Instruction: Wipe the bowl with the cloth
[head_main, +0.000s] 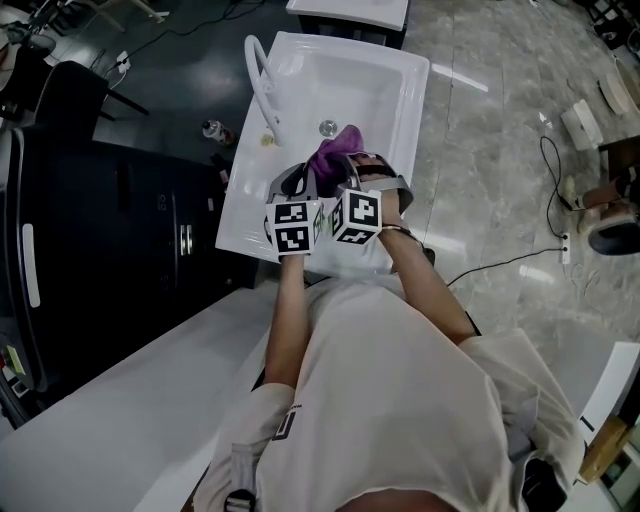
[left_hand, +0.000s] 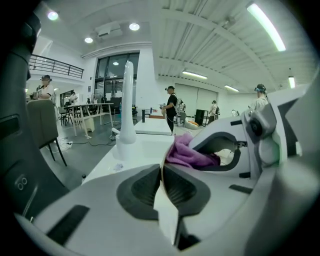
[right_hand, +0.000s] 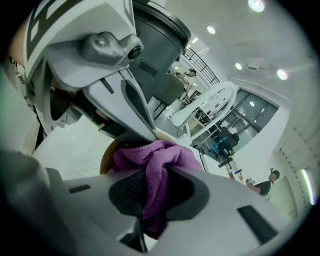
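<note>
Your left gripper (head_main: 292, 182) has its fingers almost together. Only the left gripper view shows why: the thin pale wall of the bowl (left_hand: 166, 210) stands pinched edge-on between the two dark pads. That view also shows the purple cloth (left_hand: 187, 155) bunched just beyond, against your right gripper (left_hand: 235, 150). The white faucet (left_hand: 128, 107) rises further off to the left.

Your right gripper (head_main: 347, 165) sits just beside the left one, and its fingers are closed on the cloth (right_hand: 155, 160). The right gripper view shows the fabric squeezed between the pads and spilling out above them. Behind it curves the bowl's tan rim (right_hand: 104, 160), with a finger of the left gripper (right_hand: 125, 100) reaching down to that rim. From your head, the two marker cubes and the cloth (head_main: 335, 152) cover the bowl. You can see only that it is held over the near part of the white sink (head_main: 400, 90), short of the drain (head_main: 328, 127).

A black cabinet (head_main: 110, 240) stands to the left on dark flooring, where a small bottle (head_main: 212, 130) lies. A white counter (head_main: 130, 400) runs along the near left side. To the right the floor is glossy marble tile (head_main: 500, 150), with a black cable (head_main: 520, 260) trailing across it. The gripper views open onto a large lit hall with tables and people standing in the distance.
</note>
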